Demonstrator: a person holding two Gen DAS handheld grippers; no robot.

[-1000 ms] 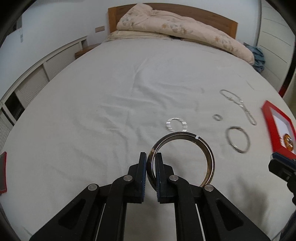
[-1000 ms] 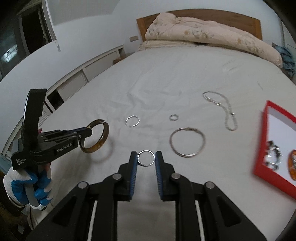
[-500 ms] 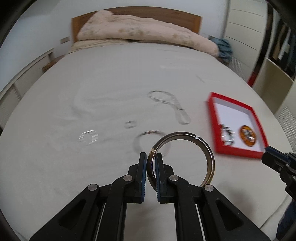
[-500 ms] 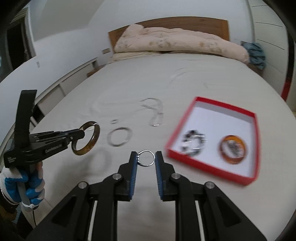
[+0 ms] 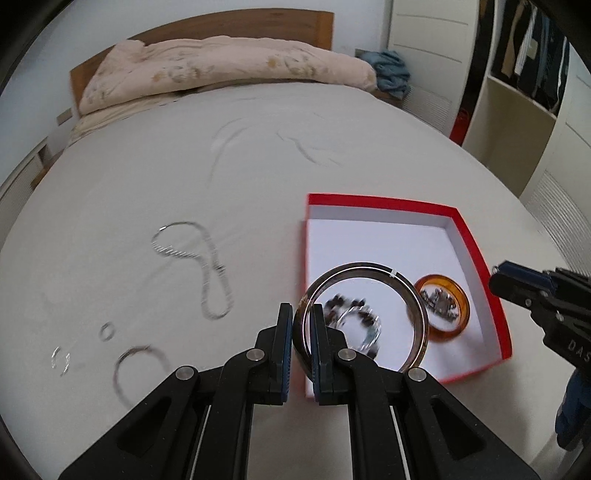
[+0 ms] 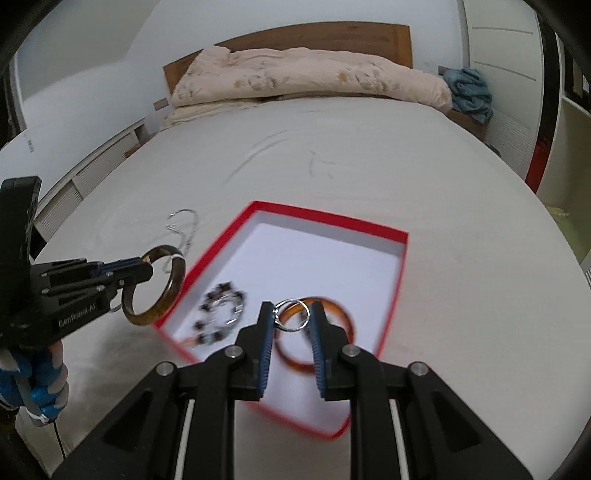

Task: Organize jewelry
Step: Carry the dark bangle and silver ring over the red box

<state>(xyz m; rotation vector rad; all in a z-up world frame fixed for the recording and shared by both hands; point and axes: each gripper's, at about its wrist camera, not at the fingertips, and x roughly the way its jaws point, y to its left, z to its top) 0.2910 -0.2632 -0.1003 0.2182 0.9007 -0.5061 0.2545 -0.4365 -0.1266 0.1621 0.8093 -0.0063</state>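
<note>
I see a bed (image 5: pixel 147 177) with a wooden headboard (image 6: pixel 332 35), a folded floral duvet (image 6: pixel 306 79), blue clothes (image 6: pixel 469 92) beside it, and an open wardrobe (image 5: pixel 524 59).

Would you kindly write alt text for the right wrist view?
The right gripper holds a small silver ring above a red box on a white bed. To its left, the left gripper holds a brown bangle.
</note>
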